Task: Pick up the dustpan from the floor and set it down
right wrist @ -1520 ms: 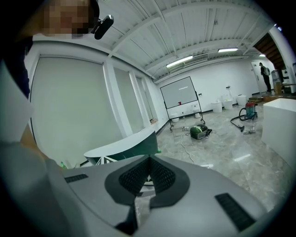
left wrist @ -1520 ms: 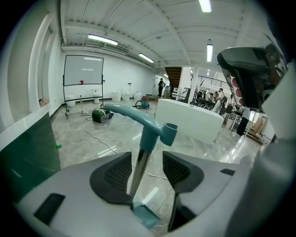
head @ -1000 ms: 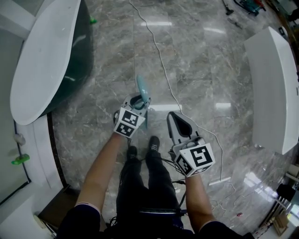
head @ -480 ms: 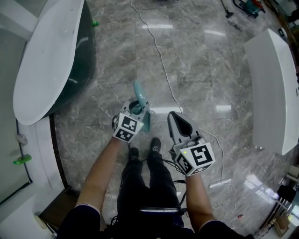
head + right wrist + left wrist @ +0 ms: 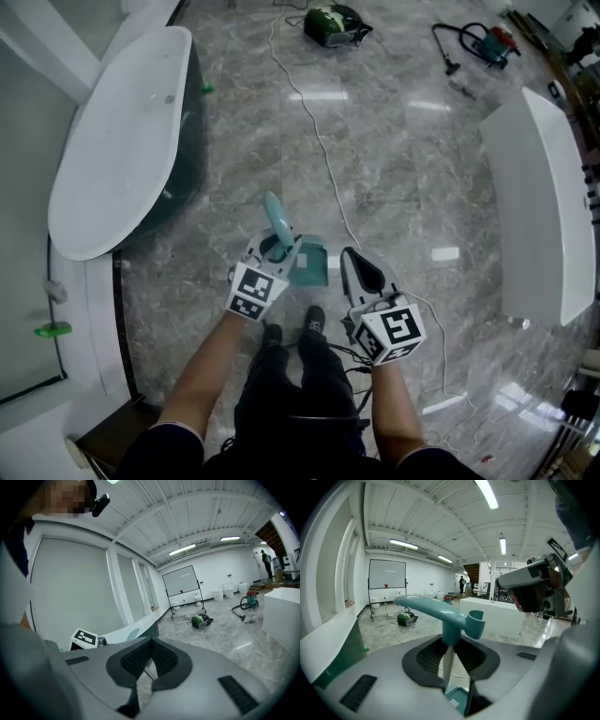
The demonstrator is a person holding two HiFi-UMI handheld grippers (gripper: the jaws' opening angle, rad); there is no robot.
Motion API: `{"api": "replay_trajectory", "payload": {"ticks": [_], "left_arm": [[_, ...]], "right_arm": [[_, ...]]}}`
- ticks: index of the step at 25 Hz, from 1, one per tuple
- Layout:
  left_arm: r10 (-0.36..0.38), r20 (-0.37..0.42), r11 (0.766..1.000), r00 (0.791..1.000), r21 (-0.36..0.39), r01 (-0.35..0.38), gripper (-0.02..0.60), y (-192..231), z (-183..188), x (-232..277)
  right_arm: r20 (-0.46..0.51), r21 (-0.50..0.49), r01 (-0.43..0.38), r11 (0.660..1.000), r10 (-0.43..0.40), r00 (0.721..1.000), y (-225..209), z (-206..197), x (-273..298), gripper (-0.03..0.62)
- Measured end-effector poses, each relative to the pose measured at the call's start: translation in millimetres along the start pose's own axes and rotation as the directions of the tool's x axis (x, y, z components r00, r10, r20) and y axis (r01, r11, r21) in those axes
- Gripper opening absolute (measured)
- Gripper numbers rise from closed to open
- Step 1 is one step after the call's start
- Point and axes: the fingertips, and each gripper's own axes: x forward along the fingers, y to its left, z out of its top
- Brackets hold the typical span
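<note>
My left gripper (image 5: 276,247), jaws just closed, pinches the dustpan (image 5: 310,269) near the bathtub (image 5: 112,159) by its handle (image 5: 427,607), likely light and stiff; my right gripper (image 5: 354,257) is empty, jaws together.

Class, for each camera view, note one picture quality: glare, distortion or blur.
Head view: white streaks of glare lie on the polished floor. Left gripper view: strong fisheye bending and black corners, yet the dustpan looks sharp. Right gripper view: the same fisheye curve and black corners.
</note>
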Motion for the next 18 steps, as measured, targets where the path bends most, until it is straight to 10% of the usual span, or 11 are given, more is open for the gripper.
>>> {"api": "replay_trajectory", "payload": {"ticks": [18], "left_arm": [[0.005,0.228,1.000,0.974,0.026,-0.011,0.098,-35.7,190.1,-133.2]], "right_arm": [[0.199,-0.108,0.001,0.994,0.021,0.980,73.3,115.9,-67.8,0.006]]}}
